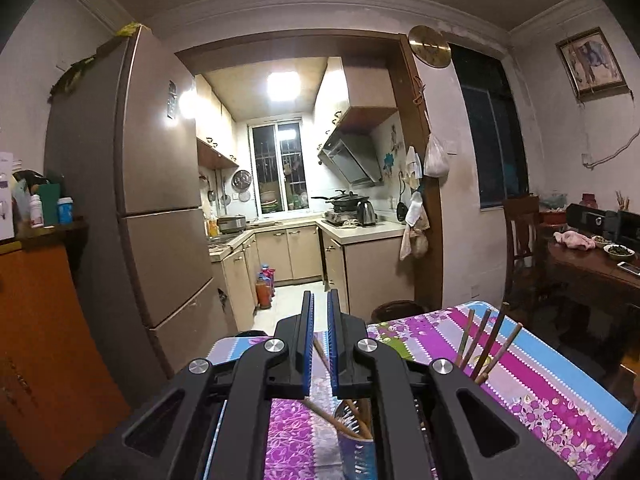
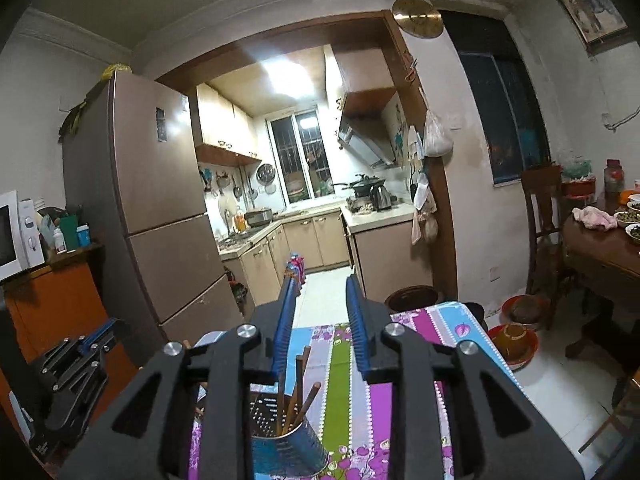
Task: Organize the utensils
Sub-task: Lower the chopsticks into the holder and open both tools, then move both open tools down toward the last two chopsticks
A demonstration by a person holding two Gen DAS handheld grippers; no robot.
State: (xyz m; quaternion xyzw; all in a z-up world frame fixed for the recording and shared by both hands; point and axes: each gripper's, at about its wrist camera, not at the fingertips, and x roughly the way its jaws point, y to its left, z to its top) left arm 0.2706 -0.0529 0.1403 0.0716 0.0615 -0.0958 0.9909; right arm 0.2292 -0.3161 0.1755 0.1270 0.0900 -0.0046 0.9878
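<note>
Worktop (image 2: 452, 320): far edge just beyond the fingertips, open floor past it. Utensil holder (image 2: 286, 448): near, with chopsticks (image 2: 298, 384) upright inside. Left hand-held gripper (image 1: 320, 300): roughly level, fingers together, a chopstick (image 1: 320, 354) showing between them. Right hand-held gripper (image 2: 320, 288): level, fingers apart above the holder, clamping nothing.

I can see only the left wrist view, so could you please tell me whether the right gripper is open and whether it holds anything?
Observer: The right gripper is open, and nothing sits between its blue pads.
Operator: Thank you. What lies beneath it?
Observer: A perforated metal cylinder holder stands upright on the striped floral tablecloth, just below the jaws, with brown wooden chopsticks standing in it.
</note>
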